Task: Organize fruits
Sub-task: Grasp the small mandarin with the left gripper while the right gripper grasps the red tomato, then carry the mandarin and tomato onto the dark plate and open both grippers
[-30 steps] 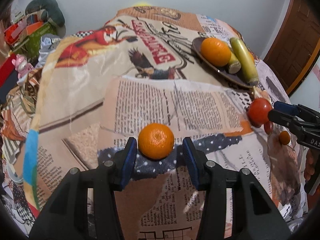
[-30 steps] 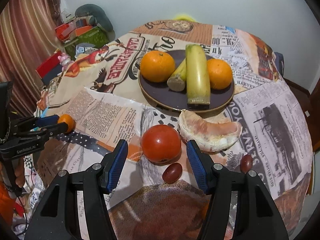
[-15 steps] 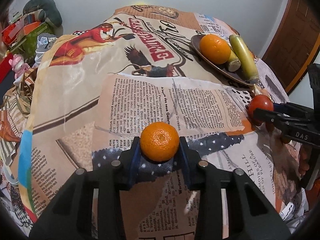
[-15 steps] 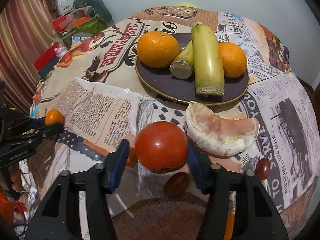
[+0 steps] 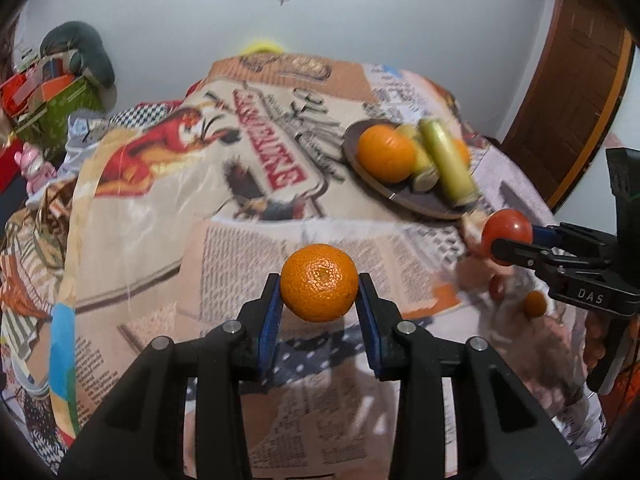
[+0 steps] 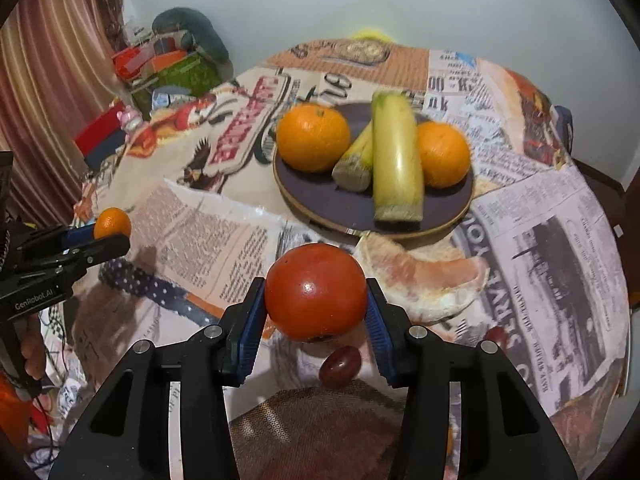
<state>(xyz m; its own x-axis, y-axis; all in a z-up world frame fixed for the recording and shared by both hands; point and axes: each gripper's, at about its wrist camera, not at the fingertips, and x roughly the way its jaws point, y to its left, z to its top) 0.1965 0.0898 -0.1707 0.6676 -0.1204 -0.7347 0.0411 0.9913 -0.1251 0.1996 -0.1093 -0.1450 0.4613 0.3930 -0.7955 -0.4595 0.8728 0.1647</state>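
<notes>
My left gripper (image 5: 319, 285) is shut on a small orange (image 5: 319, 280) and holds it just above the newspaper-print tablecloth. In the right wrist view that orange (image 6: 113, 222) shows at the far left. My right gripper (image 6: 316, 300) is shut on a red tomato (image 6: 316, 290), held low over the cloth; in the left wrist view the tomato (image 5: 507, 232) appears at the right. Beyond both stands a dark round plate (image 6: 328, 200) with two oranges (image 6: 313, 137) and two yellow-green banana pieces (image 6: 396, 160).
A peeled citrus segment (image 6: 424, 280) lies in front of the plate. Two small dark red fruits (image 6: 340, 362) lie near my right gripper. Boxes and a pink toy (image 5: 34, 168) crowd the left of the table. A wooden door (image 5: 580, 92) stands at the right.
Both grippers closed on their fruits, the left on the orange and the right on the tomato. The left then lifted the orange off the cloth, and the tomato now sits clear of the cloth too.
</notes>
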